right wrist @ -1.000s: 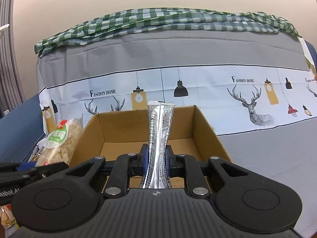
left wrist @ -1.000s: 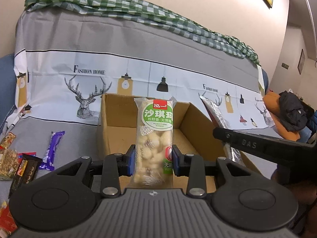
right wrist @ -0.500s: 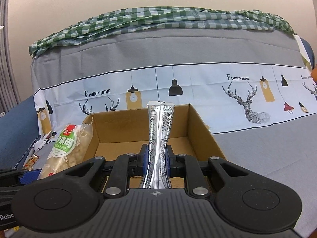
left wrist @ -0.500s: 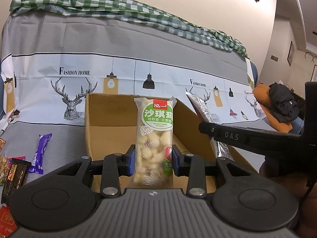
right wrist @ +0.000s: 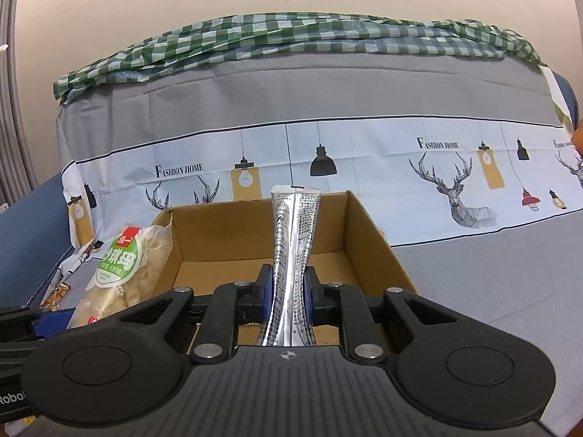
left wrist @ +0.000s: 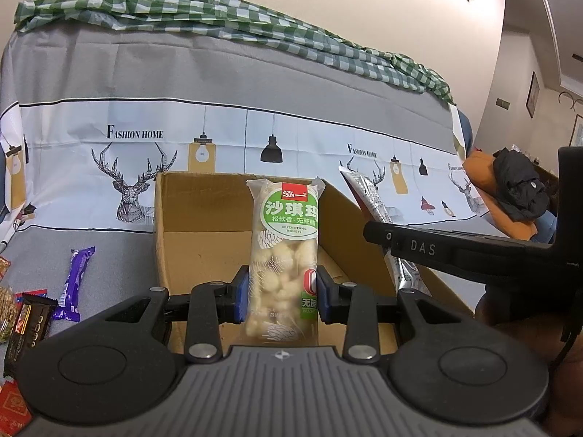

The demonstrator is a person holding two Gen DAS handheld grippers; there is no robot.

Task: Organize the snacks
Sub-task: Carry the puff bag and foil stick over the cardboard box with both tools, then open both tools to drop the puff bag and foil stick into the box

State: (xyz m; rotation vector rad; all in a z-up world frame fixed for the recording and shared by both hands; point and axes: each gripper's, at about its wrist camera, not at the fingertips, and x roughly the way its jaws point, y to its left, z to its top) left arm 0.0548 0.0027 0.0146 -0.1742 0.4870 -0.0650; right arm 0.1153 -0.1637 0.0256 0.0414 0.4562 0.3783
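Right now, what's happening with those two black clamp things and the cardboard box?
A person is sorting snacks with a handheld gripper in each hand. The left gripper is clamped on a green-labelled snack pack, and the right gripper is clamped on a silver foil packet. Both are held upright just in front of the open cardboard box, not yet dropped in. More wrapped snacks, including a purple bar, lie on the grey cloth to the left.
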